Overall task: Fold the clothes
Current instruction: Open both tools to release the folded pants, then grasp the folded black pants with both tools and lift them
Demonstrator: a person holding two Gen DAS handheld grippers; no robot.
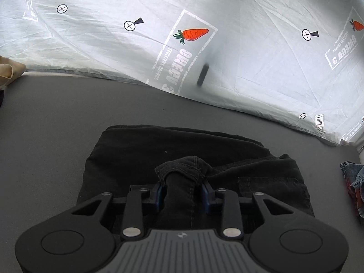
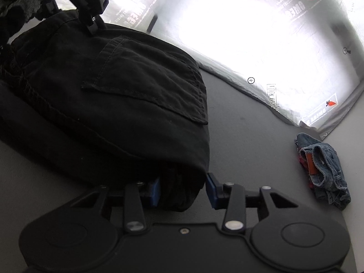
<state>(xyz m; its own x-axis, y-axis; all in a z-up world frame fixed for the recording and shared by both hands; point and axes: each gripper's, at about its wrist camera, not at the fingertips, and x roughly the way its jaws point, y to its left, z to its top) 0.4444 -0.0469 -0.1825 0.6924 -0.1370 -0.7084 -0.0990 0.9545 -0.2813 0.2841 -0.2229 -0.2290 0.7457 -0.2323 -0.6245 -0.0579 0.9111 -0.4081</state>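
Black trousers lie partly folded on a grey table. My left gripper is shut on a bunched hem of the black trousers, held just above the folded part. In the right wrist view the trousers show a back pocket and fill the left half. My right gripper has its blue pads around a thick folded edge of the trousers, low near the table. The left gripper shows at the top left of that view.
A white sheet printed with carrots hangs behind the table and glows brightly in the right wrist view. A small crumpled pair of blue jeans lies at the right; its edge shows in the left view. Beige cloth sits far left.
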